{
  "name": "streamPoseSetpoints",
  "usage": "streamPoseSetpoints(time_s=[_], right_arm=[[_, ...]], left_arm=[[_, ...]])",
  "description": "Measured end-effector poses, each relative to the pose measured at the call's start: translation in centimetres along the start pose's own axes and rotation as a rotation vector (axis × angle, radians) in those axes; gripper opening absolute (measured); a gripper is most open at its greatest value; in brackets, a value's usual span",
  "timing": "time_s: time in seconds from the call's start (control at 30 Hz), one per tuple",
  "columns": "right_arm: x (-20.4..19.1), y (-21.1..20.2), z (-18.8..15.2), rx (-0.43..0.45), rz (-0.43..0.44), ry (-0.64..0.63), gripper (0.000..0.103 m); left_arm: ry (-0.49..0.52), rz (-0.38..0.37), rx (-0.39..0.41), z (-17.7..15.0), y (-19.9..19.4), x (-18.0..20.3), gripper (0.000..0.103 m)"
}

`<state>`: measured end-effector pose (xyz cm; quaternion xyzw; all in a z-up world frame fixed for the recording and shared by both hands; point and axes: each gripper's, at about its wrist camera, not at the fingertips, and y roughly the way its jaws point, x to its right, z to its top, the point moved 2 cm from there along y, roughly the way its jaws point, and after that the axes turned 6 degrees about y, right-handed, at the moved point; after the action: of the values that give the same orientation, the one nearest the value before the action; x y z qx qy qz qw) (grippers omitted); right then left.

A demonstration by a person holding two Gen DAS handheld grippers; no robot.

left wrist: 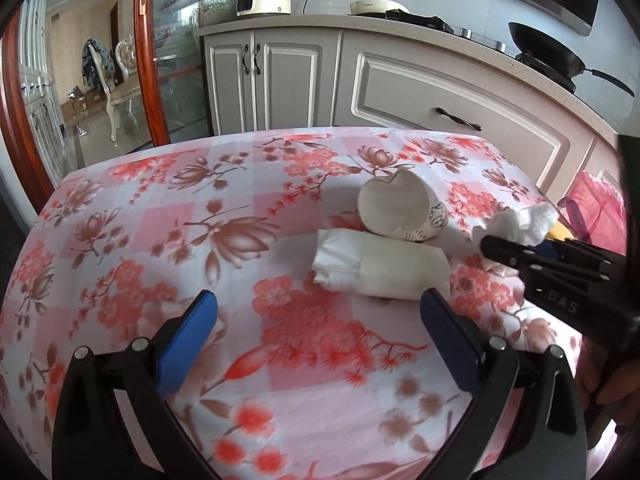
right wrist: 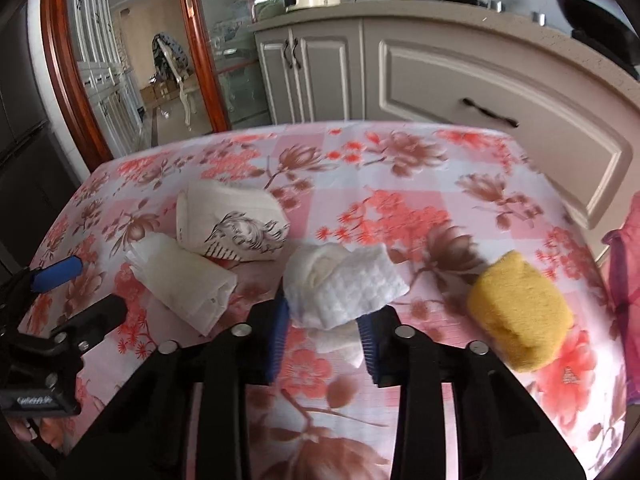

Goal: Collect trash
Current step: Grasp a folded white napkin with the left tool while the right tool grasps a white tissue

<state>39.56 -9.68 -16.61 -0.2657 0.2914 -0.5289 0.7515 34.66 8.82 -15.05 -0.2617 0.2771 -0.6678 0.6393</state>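
Observation:
My left gripper (left wrist: 318, 314) is open and empty above the floral tablecloth (left wrist: 160, 216). Just ahead of it lies a crushed white paper cup (left wrist: 380, 268), with a second paper cup with a dark print (left wrist: 400, 210) lying on its side behind it. Both cups also show in the right wrist view, the plain one (right wrist: 184, 280) and the printed one (right wrist: 232, 226). My right gripper (right wrist: 324, 320) is shut on a crumpled white paper towel (right wrist: 344, 284) held just above the cloth. It shows in the left wrist view (left wrist: 520, 224) at the right.
A yellow sponge (right wrist: 520, 312) lies on the cloth right of the paper towel. A pink bag (right wrist: 628, 280) hangs at the table's right edge. Grey kitchen cabinets (left wrist: 400, 92) stand behind the table, with a black pan (left wrist: 556, 56) on the counter. A glass door (left wrist: 176, 60) is at back left.

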Motion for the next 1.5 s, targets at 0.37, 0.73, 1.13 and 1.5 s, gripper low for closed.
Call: streamPoseSetpoints(time_s=[0.37,0.73,1.13,1.5], right_arm=[[2.7,-3.5,0.2,0.068,0.006,0.005,0.030],[4.2,-4.1,-0.1,0.080,0.062,0.065,0.030],[2.3,-6.5,-1.4,0.094,0.059,0.050,0.030],[0.6,-9.7,-3.4,0.105,-0.011,0.030,0.030]], left_arm=[[0.036,0.101,-0.021,4.1,3.6,4.0,0.098],[0.043,0.186,-0.123,4.2,7.1,3.8,0.098],[0.009,0.117,-0.141,-1.0,2.8,2.1,0.089],[0.024,0.037,-0.103,-0.3,2.7,1.9,0.068]])
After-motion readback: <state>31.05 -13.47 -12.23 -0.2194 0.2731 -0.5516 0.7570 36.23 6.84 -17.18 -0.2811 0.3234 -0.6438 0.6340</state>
